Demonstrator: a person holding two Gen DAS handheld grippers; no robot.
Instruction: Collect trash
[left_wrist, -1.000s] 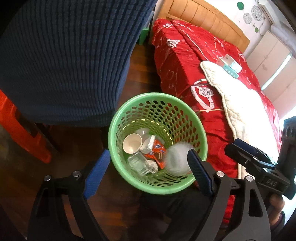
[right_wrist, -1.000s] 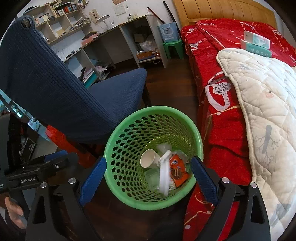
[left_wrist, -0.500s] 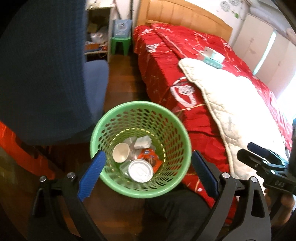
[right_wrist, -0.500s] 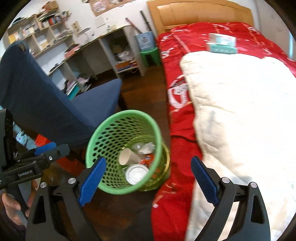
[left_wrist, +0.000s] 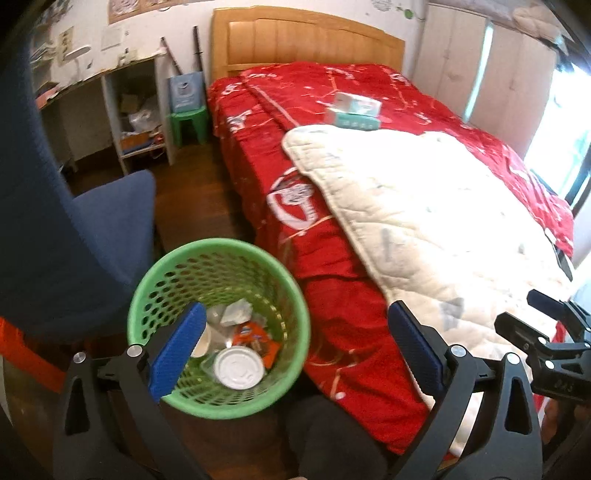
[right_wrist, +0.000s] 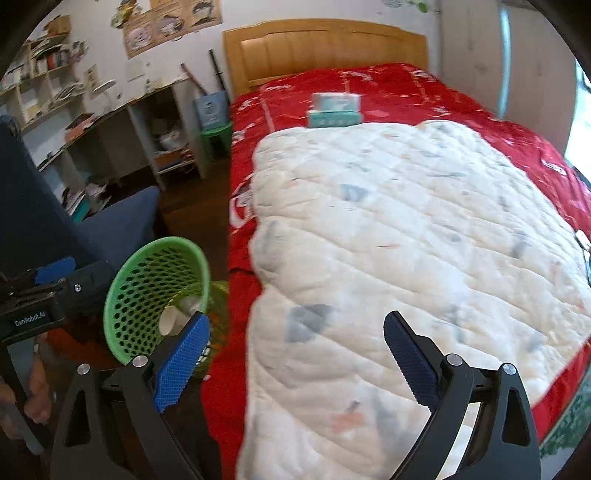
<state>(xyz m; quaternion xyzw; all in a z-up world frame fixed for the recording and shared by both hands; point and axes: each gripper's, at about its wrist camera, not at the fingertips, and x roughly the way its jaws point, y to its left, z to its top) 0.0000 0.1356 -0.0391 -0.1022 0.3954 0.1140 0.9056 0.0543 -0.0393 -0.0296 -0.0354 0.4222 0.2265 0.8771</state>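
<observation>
Both grippers are swinging away from the bin (left_wrist: 218, 328) toward the bed (right_wrist: 406, 258) — left gripper (left_wrist: 295, 347) and right gripper (right_wrist: 295, 354) jaws are opening wide, nothing between them. Trash — cup, lid (left_wrist: 239, 373), wrappers — is sitting in the bin, so I'm guessing they're hunting for more.

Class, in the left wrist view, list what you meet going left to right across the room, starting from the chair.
blue chair → green basket → red bedspread → white quilt → right gripper
</observation>
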